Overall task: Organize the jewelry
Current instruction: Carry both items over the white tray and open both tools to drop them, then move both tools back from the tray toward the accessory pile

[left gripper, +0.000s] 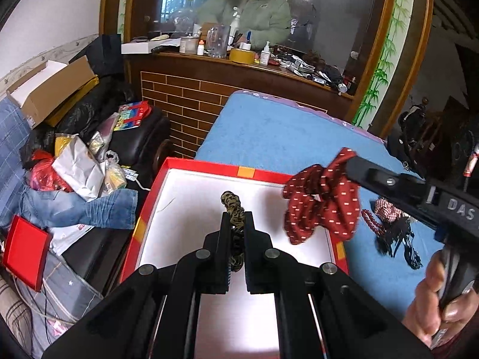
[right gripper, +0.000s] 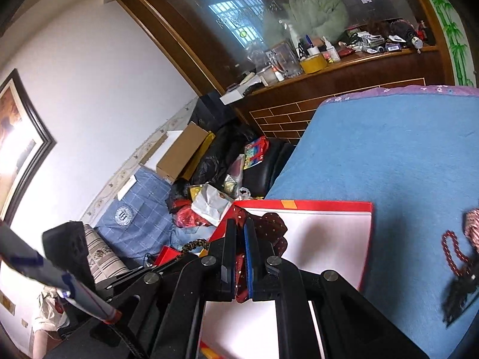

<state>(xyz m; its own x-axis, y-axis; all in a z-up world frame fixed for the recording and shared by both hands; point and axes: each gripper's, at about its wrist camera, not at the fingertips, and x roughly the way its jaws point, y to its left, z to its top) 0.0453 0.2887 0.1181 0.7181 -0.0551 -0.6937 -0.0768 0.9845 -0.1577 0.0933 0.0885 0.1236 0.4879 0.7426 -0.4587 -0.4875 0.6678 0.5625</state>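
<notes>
Holding both loads over the shallow red cardboard box with white glossy floor [left gripper: 191, 206], which sits at the left edge of the blue fuzzy cloth-covered table [left gripper: 269, 131].

Left gripper [left gripper: 236, 224]: clenched on a leopard-print olive-and-black fabric scrunchie [left gripper: 232, 202], loop sticking out past the fingertips, above box centre. Seen from the right wrist view as a striped loop [right gripper: 194, 244] just left of the box.

Right gripper [right gripper: 241, 233]: pinched tight on a dark red fabric bow scrunchie with small white dots [left gripper: 320, 200], soft and crumpled, hanging at the box's right wall. In its own view same fabric [right gripper: 269, 227] bunched between black finger and blue pad. Person's hand [left gripper: 440, 299] wrapped round the handle.

Box floor bare and smooth, low red rim with orange patches, open room across most of it. Table beyond the box flat and bare up to the purple trim.

Right of the box on the cloth: dark red round-bead bracelet [left gripper: 371, 224], red-white checked fabric piece [left gripper: 386, 209], black tasselled item [left gripper: 395, 236], clustered close together, apart from the box rim.

Left of table edge: cluttered pile of bags and denim [left gripper: 80, 206].
</notes>
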